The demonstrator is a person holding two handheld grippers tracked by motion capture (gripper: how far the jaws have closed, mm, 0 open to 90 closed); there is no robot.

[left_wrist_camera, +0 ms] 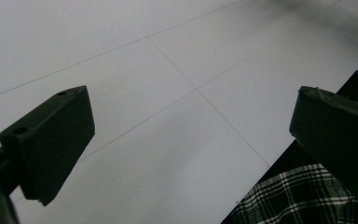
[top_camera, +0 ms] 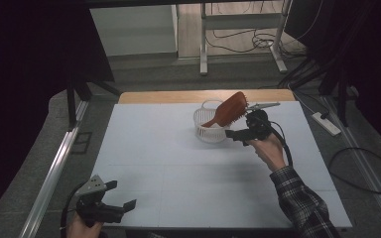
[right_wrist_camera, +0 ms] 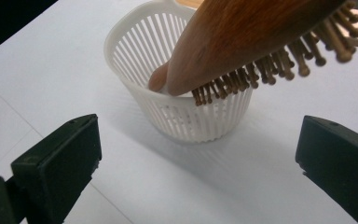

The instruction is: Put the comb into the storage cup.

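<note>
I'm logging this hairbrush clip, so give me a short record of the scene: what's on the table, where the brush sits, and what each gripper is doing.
surface: white table
brush: brown wooden hairbrush, handle down inside the basket, head leaning out over the rim, bristles facing the right gripper
basket: white slotted basket, upright, at the far middle of the table
right gripper: jaws open, beside the basket, nothing between them
left gripper: jaws open, over the near left corner of the table, holding nothing

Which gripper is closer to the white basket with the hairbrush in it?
The right gripper. It sits open just beside the white basket, where the hairbrush leans. The left gripper is far away at the table's near corner, also open.
</note>
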